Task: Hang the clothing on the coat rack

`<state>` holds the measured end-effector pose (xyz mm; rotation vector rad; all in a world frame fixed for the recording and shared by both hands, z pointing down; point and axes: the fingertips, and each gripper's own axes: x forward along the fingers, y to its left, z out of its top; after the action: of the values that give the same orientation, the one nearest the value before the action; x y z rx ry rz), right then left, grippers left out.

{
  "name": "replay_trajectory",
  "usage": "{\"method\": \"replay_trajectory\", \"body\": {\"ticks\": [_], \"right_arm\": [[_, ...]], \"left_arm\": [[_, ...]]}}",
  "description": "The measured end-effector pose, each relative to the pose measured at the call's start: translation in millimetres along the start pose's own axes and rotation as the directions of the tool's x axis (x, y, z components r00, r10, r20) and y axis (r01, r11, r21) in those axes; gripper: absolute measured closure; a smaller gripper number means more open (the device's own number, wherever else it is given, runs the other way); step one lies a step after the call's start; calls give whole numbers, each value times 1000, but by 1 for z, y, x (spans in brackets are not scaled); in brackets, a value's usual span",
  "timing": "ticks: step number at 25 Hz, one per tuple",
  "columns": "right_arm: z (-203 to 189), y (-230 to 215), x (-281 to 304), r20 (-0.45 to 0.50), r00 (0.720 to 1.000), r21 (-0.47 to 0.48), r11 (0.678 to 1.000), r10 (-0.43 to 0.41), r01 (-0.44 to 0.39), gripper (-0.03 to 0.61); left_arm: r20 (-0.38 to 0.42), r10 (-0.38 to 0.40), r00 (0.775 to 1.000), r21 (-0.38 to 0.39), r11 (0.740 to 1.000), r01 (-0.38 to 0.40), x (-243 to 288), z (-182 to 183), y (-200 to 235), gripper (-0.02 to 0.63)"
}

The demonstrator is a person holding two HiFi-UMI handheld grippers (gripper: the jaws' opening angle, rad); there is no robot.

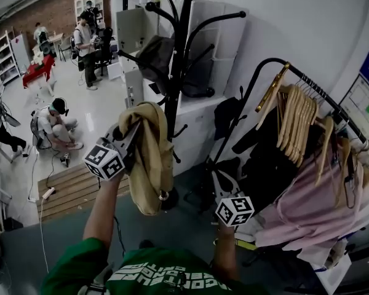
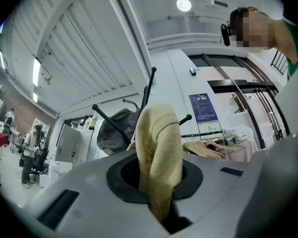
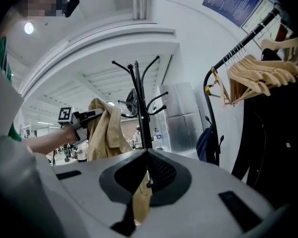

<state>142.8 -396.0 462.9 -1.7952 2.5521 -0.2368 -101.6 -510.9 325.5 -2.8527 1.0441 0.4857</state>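
A tan garment hangs bunched from my left gripper, whose jaws are shut on its upper fold. I hold it high, just left of the black coat rack, level with the lower hooks. In the left gripper view the tan garment fills the jaws of the left gripper, with the coat rack right behind. A dark grey item hangs on one hook. My right gripper sits lower right, apart from the garment. In its own view the right gripper is shut, with tan cloth showing only through the slit.
A black clothes rail with wooden hangers, dark clothes and a pink garment stands close on the right. White cabinets are behind the coat rack. A wooden pallet and a seated person are on the left.
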Motion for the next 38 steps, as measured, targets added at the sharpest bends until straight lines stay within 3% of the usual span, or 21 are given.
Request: {"method": "replay_trajectory", "body": {"ticks": [8, 15, 25, 32, 38], "right_arm": [[-5, -15, -20, -9, 996, 4, 996, -89, 89, 569], [-14, -25, -32, -23, 988, 22, 988, -150, 150, 569], [-23, -7, -34, -44, 984, 20, 985, -173, 174, 569], [-28, -3, -42, -58, 978, 19, 979, -201, 202, 569], [-37, 10, -40, -79, 978, 14, 981, -191, 192, 569]], "left_arm": [[-30, -22, 999, -18, 1000, 22, 40, -19, 19, 577], [-20, -61, 998, -29, 998, 60, 46, -27, 19, 576], [-67, -78, 995, -62, 995, 73, 45, -55, 26, 576], [-42, -103, 994, -97, 990, 98, 42, -69, 29, 575], [-32, -94, 995, -70, 993, 92, 31, -83, 30, 575]]}}
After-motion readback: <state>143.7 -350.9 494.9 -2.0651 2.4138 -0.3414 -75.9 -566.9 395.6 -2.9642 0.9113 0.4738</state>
